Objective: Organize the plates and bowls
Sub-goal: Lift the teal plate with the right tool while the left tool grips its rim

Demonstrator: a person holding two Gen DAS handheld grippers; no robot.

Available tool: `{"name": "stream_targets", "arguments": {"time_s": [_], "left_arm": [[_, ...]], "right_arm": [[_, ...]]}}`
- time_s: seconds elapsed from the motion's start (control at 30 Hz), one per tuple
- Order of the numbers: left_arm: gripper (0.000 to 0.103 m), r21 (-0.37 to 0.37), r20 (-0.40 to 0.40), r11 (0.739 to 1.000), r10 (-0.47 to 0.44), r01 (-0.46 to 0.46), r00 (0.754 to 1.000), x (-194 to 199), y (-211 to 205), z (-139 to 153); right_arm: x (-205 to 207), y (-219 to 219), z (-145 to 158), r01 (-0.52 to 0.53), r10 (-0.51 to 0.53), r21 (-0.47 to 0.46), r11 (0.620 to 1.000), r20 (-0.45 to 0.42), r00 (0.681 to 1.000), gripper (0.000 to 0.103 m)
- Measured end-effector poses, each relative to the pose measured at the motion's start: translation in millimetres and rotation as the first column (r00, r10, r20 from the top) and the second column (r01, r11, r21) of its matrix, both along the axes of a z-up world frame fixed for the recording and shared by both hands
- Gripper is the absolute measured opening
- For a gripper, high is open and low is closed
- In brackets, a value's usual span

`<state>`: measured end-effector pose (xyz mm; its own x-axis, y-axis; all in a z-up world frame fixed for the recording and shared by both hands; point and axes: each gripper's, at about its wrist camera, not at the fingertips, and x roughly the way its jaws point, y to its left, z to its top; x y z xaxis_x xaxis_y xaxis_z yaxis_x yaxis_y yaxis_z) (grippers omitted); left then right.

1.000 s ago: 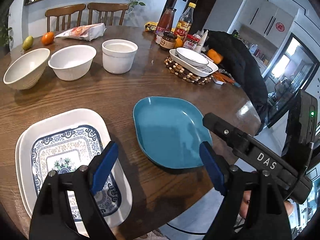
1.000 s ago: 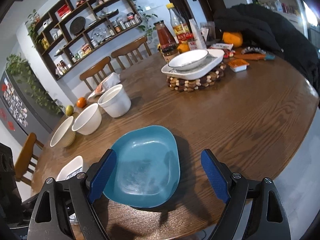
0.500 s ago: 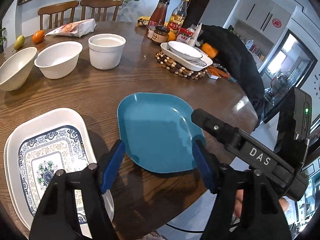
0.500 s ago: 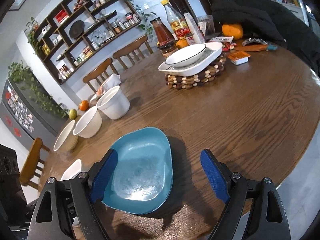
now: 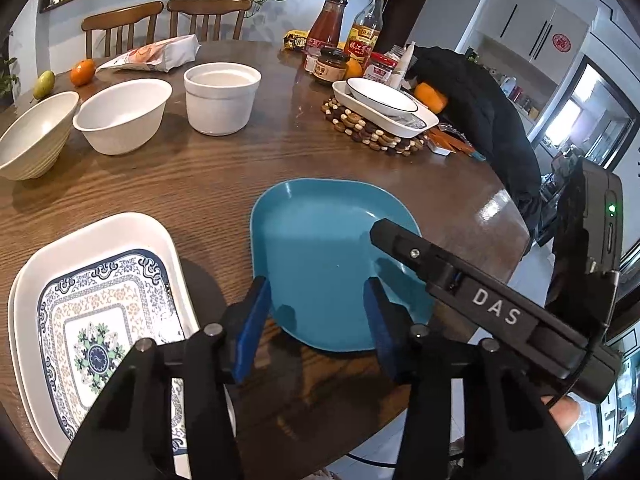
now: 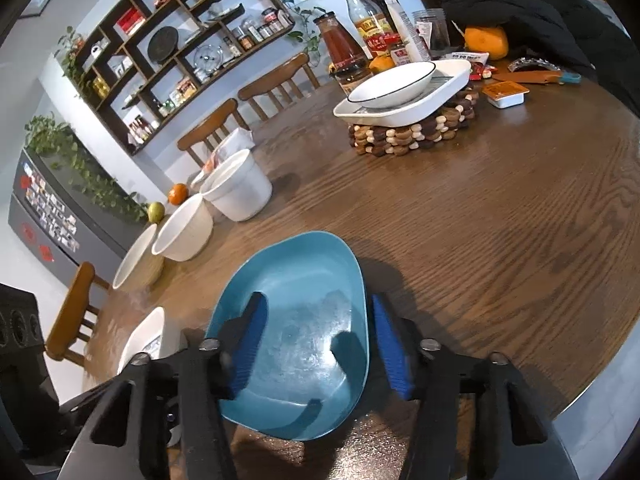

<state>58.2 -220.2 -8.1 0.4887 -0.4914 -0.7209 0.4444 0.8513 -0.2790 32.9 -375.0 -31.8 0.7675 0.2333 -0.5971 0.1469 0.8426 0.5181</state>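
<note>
Both claws are closing on the teal plate low in the frame near the table edge, right gripper straddling its rim, left gripper astride its near edge, neither clamped yet, so a shallow bite could tip it off.

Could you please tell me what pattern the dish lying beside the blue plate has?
The patterned dish is white with blue ornamental borders and a green floral medallion; clearest in the left wrist view.

Teal plate flat near table edge, patterned white plates (stacked) beside it
</note>
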Motion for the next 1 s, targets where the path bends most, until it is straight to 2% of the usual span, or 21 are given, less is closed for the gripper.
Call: {"name": "stream_targets", "arguments": {"time_s": [0.23, 0.3, 0.37, 0.43, 0.5, 0.63, 0.77, 0.9, 1.0], "left_arm": [[0.040, 0.008, 0.011, 1.000, 0.003, -0.003, 1.000, -0.8, -0.5, -0.4], [0.035, -0.002, 0.005, 1.000, -0.012, 0.012, 1.000, -0.2, -0.9, -1.2], [0.027, -0.040, -0.038, 0.998, -0.041, 0.040, 0.998, 1.6, -0.1, -3.5], [0.026, -0.060, -0.053, 0.997, -0.053, 0.049, 0.997, 1.8, 0.4, -3.9], [0.026, -0.052, -0.034, 0.998, -0.049, 0.047, 0.998, 0.5, -0.5, -2.5], [0.026, -0.057, -0.034, 0.997, -0.053, 0.051, 0.998, 0.6, -1.3, -2.7], [0.018, -0.089, -0.040, 0.993, -0.081, 0.077, 0.996, -0.8, -0.1, -1.1], [0.018, -0.087, -0.040, 0.993, -0.079, 0.075, 0.996, -1.1, 1.4, 0.5], [0.022, -0.089, -0.024, 0.995, -0.043, 0.041, 0.999, -0.7, 11.7, 5.9]], "right_arm": [[5.6, 3.3, -6.6, 0.002, -0.002, -0.003, 1.000, -0.018, 1.000, 0.054], [6.2, 4.0, -8.1, 0.006, -0.006, -0.003, 1.000, -0.020, 1.000, 0.054], [6.2, 5.6, -8.9, 0.003, -0.003, -0.002, 1.000, -0.021, 1.000, 0.054], [6.5, 6.6, -9.5, -0.013, 0.013, 0.012, 1.000, -0.016, 1.000, 0.054], [7.5, 6.0, -9.7, -0.019, 0.020, 0.022, 1.000, -0.013, 1.000, 0.054], [7.2, 6.4, -8.9, -0.008, 0.008, 0.004, 1.000, -0.016, 1.000, 0.054], [7.4, 7.1, -8.5, -0.013, 0.013, 0.016, 1.000, -0.014, 1.000, 0.054], [8.9, 6.9, -8.6, -0.039, 0.039, 0.041, 0.998, -0.006, 0.999, 0.054], [9.3, 10.4, -7.7, -0.021, 0.021, -0.017, 1.000, -0.022, 1.000, 0.054]]}}
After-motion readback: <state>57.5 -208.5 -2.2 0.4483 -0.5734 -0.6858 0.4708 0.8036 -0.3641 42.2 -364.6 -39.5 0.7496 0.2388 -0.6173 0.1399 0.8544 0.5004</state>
